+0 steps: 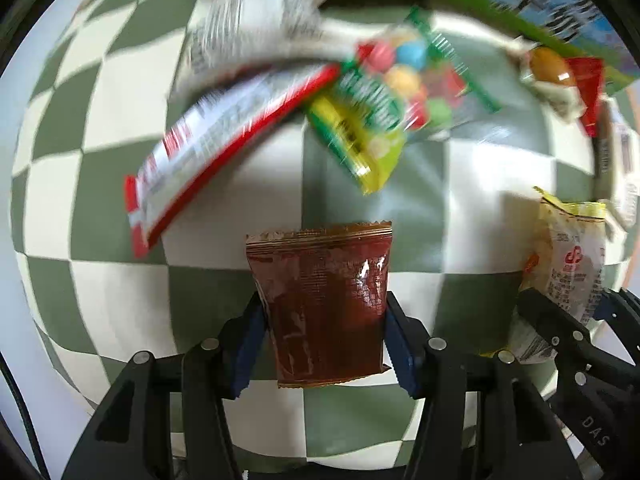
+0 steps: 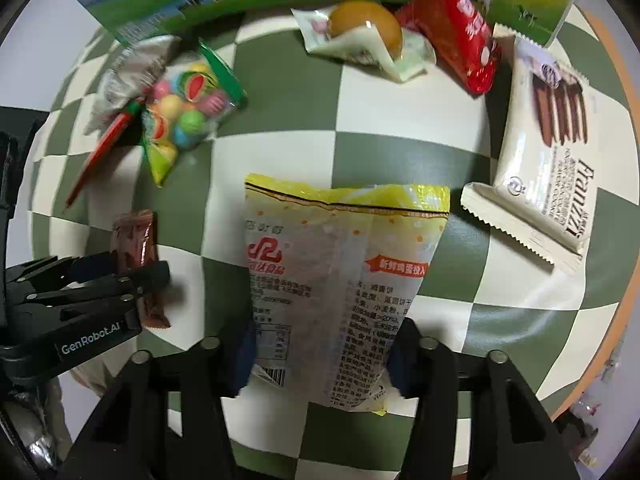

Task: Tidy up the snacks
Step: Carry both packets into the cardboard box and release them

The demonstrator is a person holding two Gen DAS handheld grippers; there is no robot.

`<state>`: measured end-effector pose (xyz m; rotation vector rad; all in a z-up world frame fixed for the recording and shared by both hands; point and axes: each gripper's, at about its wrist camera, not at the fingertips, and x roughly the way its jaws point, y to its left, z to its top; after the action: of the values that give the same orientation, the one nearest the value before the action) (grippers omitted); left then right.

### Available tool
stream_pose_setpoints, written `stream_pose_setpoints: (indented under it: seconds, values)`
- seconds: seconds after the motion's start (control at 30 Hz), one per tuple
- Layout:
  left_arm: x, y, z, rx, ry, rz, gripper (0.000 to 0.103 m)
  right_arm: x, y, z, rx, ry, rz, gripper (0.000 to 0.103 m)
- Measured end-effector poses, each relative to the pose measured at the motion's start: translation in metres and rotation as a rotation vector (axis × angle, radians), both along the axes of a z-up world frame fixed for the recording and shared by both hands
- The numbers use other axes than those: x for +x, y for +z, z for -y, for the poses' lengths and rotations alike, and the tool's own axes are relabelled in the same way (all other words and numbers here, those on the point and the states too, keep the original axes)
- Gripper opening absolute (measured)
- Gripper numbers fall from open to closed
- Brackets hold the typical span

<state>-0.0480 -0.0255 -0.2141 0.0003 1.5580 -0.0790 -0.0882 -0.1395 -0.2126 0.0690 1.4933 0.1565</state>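
The left tool (image 1: 324, 336) grips a brown packet (image 1: 320, 300) by its sides, above the checkered table (image 1: 480, 300); the right tool (image 2: 320, 360) clamps a yellow-topped packet (image 2: 340, 272) just beside it. The other snacks lie far off: a candy bag (image 2: 188, 120), a red packet (image 2: 460, 32), a wafer pack (image 2: 552, 160). Lift each packet clear and level, keep the two tools apart, then set them down with their kind.

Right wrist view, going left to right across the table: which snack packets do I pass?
Brown sachet held in the left gripper → colourful candy bag → yellow-topped packet clamped in the right gripper → red packet → cream wafer pack.
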Motion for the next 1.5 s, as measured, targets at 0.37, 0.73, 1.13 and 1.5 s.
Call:
stream_pose_setpoints:
  seconds: [0.37,0.73,1.13,1.5]
  values:
    - [0.054,0.172,0.016,-0.223,-0.023,0.250,0.053,0.050,0.131,0.033,0.227,-0.052,0.188,0.050]
    - [0.217,0.187,-0.001,-0.106,-0.096,0.229,0.053,0.184,0.179,0.044,0.337,-0.112,0.242,0.050]
    - [0.302,0.094,-0.022,-0.050,-0.074,-0.057,0.054,0.271,0.102,0.020,0.336,-0.132,0.042,0.050]
    - [0.302,0.062,-0.030,-0.106,-0.031,-0.158,0.070,0.291,0.060,0.013,0.274,-0.114,-0.098,0.098]
